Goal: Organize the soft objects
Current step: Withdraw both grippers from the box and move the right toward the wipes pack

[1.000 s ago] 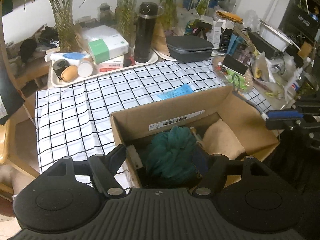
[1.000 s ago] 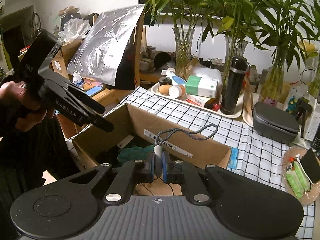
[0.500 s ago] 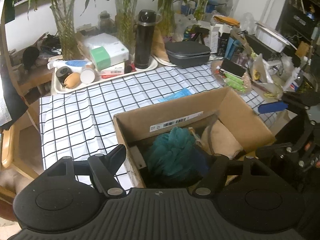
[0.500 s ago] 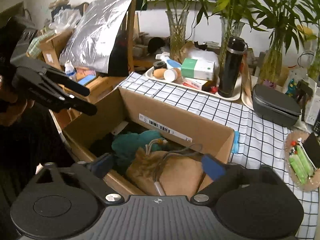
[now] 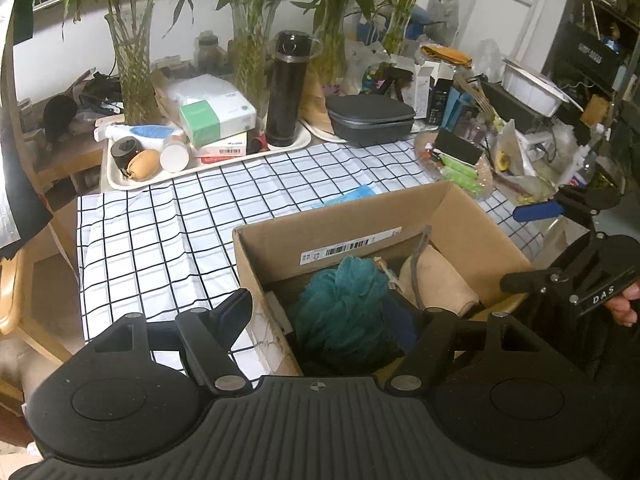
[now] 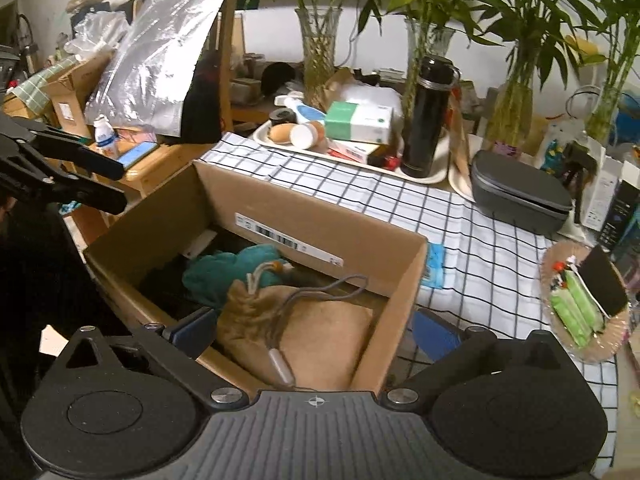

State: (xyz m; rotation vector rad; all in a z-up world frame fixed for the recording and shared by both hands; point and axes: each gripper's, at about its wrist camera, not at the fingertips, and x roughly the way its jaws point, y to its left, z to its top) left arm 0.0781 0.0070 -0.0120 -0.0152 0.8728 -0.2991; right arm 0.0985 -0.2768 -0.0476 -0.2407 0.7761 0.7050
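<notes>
An open cardboard box (image 5: 360,220) (image 6: 308,220) stands at the near edge of the checked tablecloth. Inside lie a teal mesh bath sponge (image 5: 344,304) (image 6: 236,268), a tan drawstring pouch (image 5: 436,280) (image 6: 320,328) and a grey cord with a white end (image 6: 280,360) draped over the pouch. My left gripper (image 5: 332,320) is open and empty over the box's near left corner. My right gripper (image 6: 312,328) is open and empty over the box's near right end; it also shows in the left wrist view (image 5: 536,212).
A white tray (image 5: 120,180) with tissue boxes, cups and a black flask (image 5: 288,92) stands at the back. A grey hard case (image 5: 372,120), glass vases with bamboo and a dish of snacks (image 6: 580,304) crowd the right. A blue wrapper (image 6: 434,264) lies beside the box.
My right gripper opened and let the grey cord drop onto the tan pouch in the box, then drew back a little. My left gripper stayed open and rose slightly.
</notes>
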